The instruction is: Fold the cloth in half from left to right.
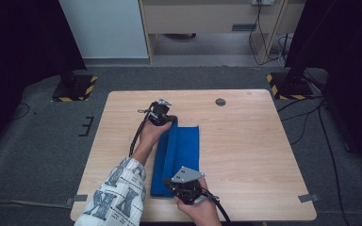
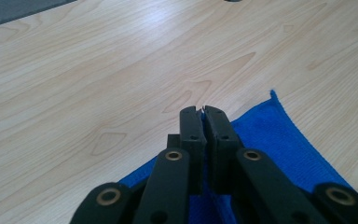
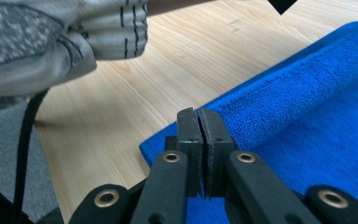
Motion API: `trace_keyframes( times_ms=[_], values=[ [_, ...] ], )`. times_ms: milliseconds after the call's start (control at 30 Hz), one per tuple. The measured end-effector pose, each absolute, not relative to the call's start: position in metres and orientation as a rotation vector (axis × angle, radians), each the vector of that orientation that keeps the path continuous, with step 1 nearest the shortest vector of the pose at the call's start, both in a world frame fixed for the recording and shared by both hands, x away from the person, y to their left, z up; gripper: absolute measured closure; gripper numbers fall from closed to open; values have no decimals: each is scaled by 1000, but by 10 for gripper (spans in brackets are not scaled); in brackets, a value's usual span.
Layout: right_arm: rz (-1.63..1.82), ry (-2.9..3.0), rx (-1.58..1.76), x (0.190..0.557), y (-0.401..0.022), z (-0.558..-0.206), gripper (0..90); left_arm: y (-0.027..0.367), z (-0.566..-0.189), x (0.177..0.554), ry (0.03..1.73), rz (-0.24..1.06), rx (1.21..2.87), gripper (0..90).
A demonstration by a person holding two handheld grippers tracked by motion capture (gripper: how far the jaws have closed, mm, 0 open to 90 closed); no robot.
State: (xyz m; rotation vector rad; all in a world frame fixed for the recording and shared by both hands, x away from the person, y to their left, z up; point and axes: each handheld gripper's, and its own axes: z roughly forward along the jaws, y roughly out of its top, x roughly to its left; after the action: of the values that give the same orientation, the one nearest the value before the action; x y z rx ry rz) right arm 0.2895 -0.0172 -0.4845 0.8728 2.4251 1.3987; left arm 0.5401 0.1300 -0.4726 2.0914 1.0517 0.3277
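Pinching blue towel (image 1: 181, 150) edges, left gripper (image 1: 166, 118) far corner, right gripper (image 1: 183, 187) near corner, fingers clenched on cloth.

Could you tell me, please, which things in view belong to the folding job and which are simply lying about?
In the job:
- blue towel, part folded on the wooden table
- left gripper, shut on the towel's far edge
- right gripper, shut on its near edge

Lying about:
- round dark spot on the tabletop
- striped stand bases on the floor
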Motion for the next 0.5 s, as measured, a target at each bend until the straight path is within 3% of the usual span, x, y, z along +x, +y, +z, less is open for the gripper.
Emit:
trace_keyframes(
  times_ms=[500],
  values=[
    [1331, 2445, 875, 284, -47, -485, 880, 104, -478, 536, 1035, 305, 2119, 862]
  ],
)
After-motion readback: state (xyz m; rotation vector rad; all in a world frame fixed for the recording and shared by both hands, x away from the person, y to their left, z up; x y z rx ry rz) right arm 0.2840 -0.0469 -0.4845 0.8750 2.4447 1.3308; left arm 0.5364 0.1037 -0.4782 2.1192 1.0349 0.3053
